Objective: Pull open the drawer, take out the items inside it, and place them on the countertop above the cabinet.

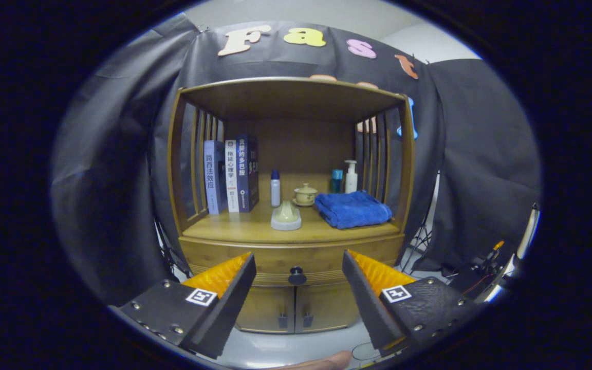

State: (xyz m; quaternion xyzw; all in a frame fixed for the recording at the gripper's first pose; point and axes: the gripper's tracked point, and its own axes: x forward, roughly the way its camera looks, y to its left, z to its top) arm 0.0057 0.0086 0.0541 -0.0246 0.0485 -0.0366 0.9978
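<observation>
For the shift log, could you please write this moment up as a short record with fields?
drawer: shut, dark round knob at its middle
gripper: open, fingers wide either side of the knob, short of it, touching nothing
countertop: three upright books, folded blue towel, small lidded cup, bottles at the back
lower doors: shut
task state: drawer not yet pulled

The cabinet is warm wood with a smooth, lightly glossy finish; its drawer shows the same grain and a dark matt knob. At two o'clock from the knob, a towel is soft, fuzzy cloth. The books have glossy paper covers. The bottles look like smooth plastic. The gripper, spread wide apart, has matt fingers.
</observation>
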